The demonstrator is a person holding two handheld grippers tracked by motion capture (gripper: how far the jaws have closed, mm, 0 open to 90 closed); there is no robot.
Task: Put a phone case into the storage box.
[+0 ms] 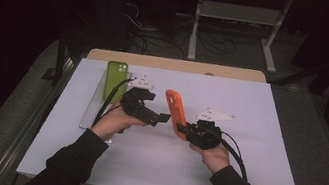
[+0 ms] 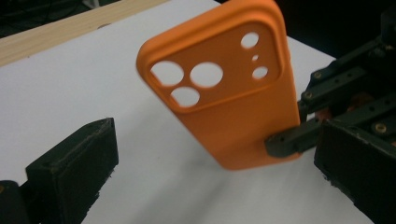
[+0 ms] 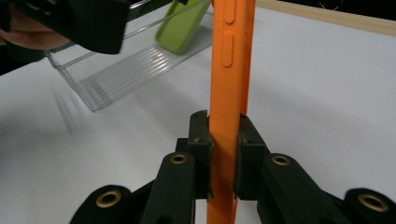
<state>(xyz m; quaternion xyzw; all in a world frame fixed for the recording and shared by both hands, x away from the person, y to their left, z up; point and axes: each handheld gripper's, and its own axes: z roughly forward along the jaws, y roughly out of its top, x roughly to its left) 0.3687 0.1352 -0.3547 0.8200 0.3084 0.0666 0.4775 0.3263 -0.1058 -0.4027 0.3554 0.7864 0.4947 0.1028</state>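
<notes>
Above the worktop's centre, an orange phone case (image 1: 174, 112), judged light, flexible and best gripped by its stiffer edges, is clamped in the right gripper (image 3: 223, 140), while the left gripper (image 1: 164, 118), at nine o'clock, is held apart.

Dim surroundings, bright tabletop, slight blur

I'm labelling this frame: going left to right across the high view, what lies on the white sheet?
Clear tray → green case → left gripper → orange case → right gripper.
</notes>
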